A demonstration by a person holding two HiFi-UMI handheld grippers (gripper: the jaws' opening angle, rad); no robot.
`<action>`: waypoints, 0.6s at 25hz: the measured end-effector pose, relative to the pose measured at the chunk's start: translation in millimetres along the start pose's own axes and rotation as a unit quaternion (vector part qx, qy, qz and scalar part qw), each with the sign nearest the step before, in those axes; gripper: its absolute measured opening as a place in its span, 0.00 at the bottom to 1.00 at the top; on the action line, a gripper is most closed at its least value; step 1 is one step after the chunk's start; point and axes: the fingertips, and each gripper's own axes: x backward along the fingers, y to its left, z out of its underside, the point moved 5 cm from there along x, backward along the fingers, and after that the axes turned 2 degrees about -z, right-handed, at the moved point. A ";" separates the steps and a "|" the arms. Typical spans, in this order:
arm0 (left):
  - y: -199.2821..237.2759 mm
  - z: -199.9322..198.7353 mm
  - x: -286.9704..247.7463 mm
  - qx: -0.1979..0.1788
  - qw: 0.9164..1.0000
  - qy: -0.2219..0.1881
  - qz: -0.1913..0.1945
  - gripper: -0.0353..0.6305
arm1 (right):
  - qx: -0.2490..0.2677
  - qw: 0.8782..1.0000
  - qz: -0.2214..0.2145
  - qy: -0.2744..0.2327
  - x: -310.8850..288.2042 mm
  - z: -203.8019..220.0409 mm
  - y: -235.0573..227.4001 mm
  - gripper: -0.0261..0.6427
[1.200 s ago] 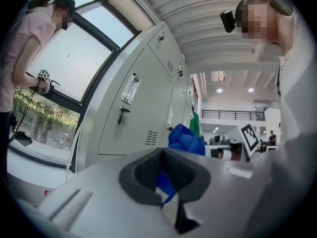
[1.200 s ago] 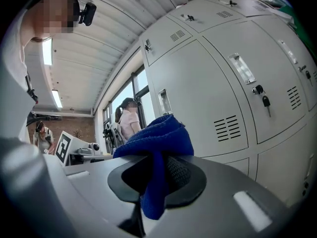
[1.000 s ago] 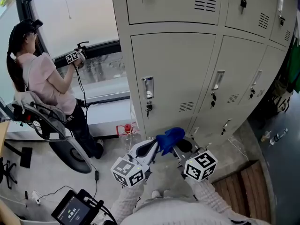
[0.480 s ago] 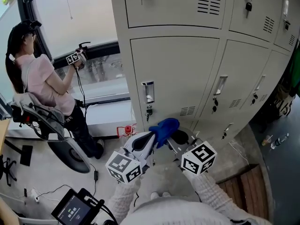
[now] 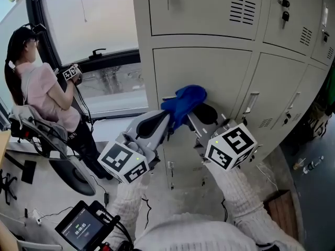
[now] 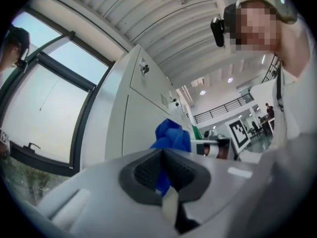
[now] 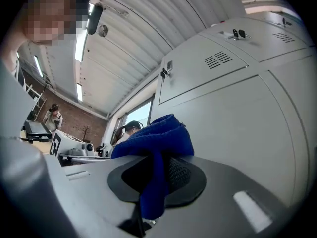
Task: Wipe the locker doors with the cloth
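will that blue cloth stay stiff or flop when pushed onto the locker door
Likely floppy: the blue cloth bunches in soft folds between the left tool and right tool, both shut on it. Probably light, as two small pinches carry it. It should squash flat against the locker door.

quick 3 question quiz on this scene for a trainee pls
1. True or false: the blue cloth is clamped by both the left gripper and the right gripper.
2. The cloth is held up in front of: A) a locker door B) a sink C) a fridge.
3. Fill in: the other person wears a ___ top.

Key: 1 true; 2 A; 3 pink.
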 end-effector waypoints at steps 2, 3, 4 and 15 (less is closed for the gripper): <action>8.5 -21.3 -5.6 -0.016 1.000 -0.016 0.000 0.06 | 0.013 1.000 -0.002 -0.010 -11.1 -16.6 -4.2 0.12; 12.1 -30.5 -7.5 -0.023 1.000 -0.022 0.000 0.06 | 0.019 1.000 -0.003 -0.015 -15.8 -24.3 -5.1 0.12; 15.5 -38.5 -9.2 -0.029 0.999 -0.027 0.000 0.06 | 0.025 0.999 -0.005 -0.020 -20.1 -31.8 -5.9 0.12; 30.8 -80.8 -26.9 -0.050 0.998 -0.022 0.015 0.06 | 0.067 0.998 0.017 -0.012 -51.3 -72.8 -13.3 0.12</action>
